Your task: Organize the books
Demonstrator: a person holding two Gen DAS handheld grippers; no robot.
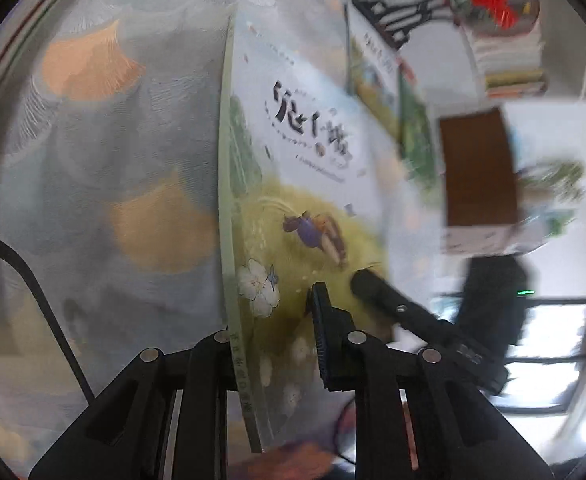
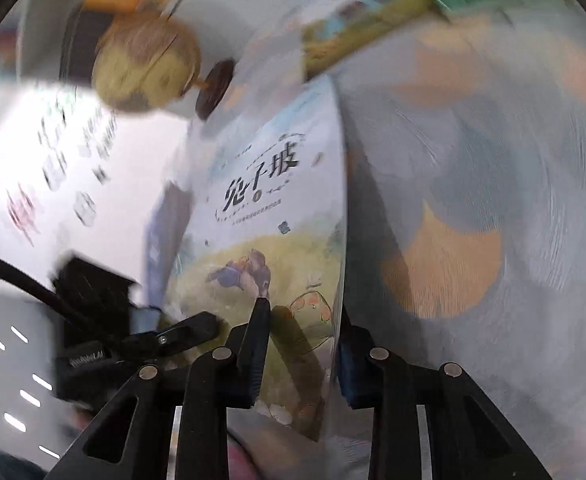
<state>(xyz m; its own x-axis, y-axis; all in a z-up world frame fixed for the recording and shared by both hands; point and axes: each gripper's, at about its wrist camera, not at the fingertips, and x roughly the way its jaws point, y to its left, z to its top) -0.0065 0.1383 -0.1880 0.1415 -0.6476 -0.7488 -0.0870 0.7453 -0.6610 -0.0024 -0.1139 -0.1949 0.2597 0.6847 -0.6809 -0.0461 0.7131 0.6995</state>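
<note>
Here the book (image 1: 293,168) is clamped by both the left claw (image 1: 271,332) and right claw (image 2: 299,344) above the patterned cloth (image 1: 105,152); if pulled unevenly, its cover could be torn

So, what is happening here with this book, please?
A person is tidying books with two hand-held tongs. Both the left tongs and the right tongs are shut on the same picture book, the one with a grassy hill on its cover, each near the bottom edge. The book is held up over a patterned cloth. More books lie further back, near a small globe.
</note>
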